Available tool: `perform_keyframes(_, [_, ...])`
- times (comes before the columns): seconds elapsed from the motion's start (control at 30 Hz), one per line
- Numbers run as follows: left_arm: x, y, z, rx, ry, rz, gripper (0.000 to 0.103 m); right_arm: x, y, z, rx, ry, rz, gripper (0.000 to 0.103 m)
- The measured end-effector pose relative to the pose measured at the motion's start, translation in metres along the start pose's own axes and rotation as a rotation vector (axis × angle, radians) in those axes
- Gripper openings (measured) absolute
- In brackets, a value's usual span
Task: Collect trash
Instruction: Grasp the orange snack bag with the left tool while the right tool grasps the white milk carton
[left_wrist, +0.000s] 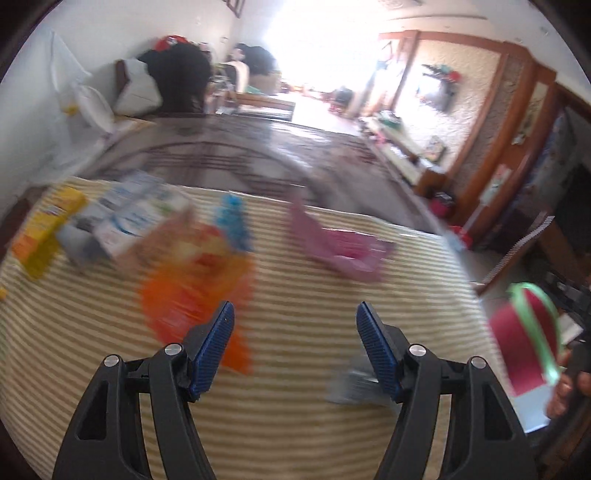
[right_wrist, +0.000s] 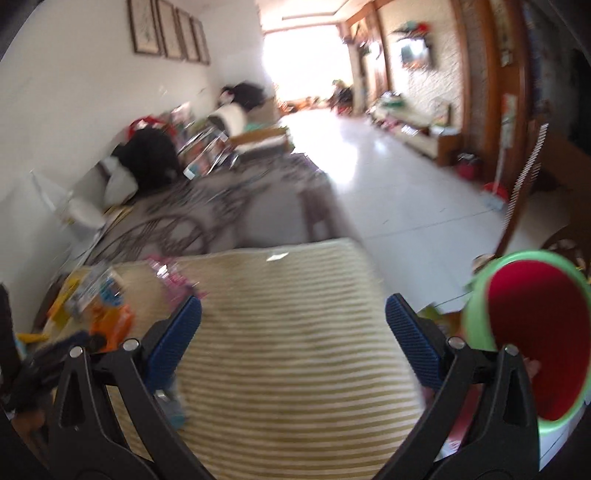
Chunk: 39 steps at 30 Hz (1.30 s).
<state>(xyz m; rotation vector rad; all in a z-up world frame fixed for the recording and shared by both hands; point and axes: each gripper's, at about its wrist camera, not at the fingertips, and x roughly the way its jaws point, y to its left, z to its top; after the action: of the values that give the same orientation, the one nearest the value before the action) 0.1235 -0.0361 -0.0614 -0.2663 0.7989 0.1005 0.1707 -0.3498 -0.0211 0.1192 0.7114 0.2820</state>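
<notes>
Trash lies on a table covered by a striped cloth (left_wrist: 295, 406). An orange wrapper (left_wrist: 192, 291) is just ahead of my left gripper (left_wrist: 295, 325), which stands open with nothing between its blue pads. Farther off lie a pink wrapper (left_wrist: 343, 247), a blue wrapper (left_wrist: 232, 218), a yellow box (left_wrist: 44, 229) and white cartons (left_wrist: 125, 218). A grey scrap (left_wrist: 351, 384) lies by the right finger. My right gripper (right_wrist: 293, 321) is open over bare cloth (right_wrist: 295, 350), with the trash pile (right_wrist: 103, 306) to its left. A green bin with a red inside (right_wrist: 535, 332) sits at the right.
The table's far edge drops to a dark patterned rug (left_wrist: 221, 158) and a white tiled floor (right_wrist: 388, 192). A sofa with dark clothes (left_wrist: 177, 81) stands along the left wall. A low cabinet (right_wrist: 424, 136) runs along the right wall. A hand (left_wrist: 569, 391) shows by the bin.
</notes>
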Motion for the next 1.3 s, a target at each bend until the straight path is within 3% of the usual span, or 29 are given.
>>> perform_keyframes(0.2, [0.019, 0.040, 0.016, 0.018, 0.020, 0.088, 0.066, 0.023, 0.023, -0.001, 0.018, 0.051, 0.028, 0.098])
perform_keyframes(0.33, [0.043, 0.045, 0.027, 0.020, 0.059, 0.073, 0.070, 0.030, 0.038, -0.004, -0.010, 0.065, 0.034, 0.098])
perform_keyframes(0.57, [0.065, 0.047, 0.036, 0.002, 0.085, 0.064, 0.068, 0.045, 0.053, -0.009, -0.047, 0.097, 0.032, 0.098])
perform_keyframes(0.73, [0.059, 0.046, 0.034, 0.041, 0.084, 0.069, 0.054, 0.045, 0.054, -0.009, -0.055, 0.096, 0.026, 0.098])
perform_keyframes(0.87, [0.025, 0.045, 0.022, 0.084, 0.063, 0.083, 0.048, 0.044, 0.057, -0.010, -0.063, 0.098, 0.027, 0.098])
perform_keyframes(0.93, [0.000, 0.054, 0.013, 0.053, 0.052, 0.079, 0.047, 0.043, 0.062, -0.012, -0.079, 0.097, 0.027, 0.098])
perform_keyframes(1.1, [-0.069, 0.103, -0.016, -0.138, -0.006, 0.053, 0.047, 0.039, 0.082, -0.022, -0.148, 0.084, 0.046, 0.098])
perform_keyframes(1.23, [-0.069, 0.143, -0.032, -0.285, 0.010, 0.068, 0.047, 0.038, 0.108, -0.030, -0.186, 0.079, 0.062, 0.098])
perform_keyframes(1.3, [-0.060, 0.154, -0.036, -0.356, 0.029, 0.024, 0.047, 0.037, 0.129, -0.027, -0.200, 0.082, 0.090, 0.098])
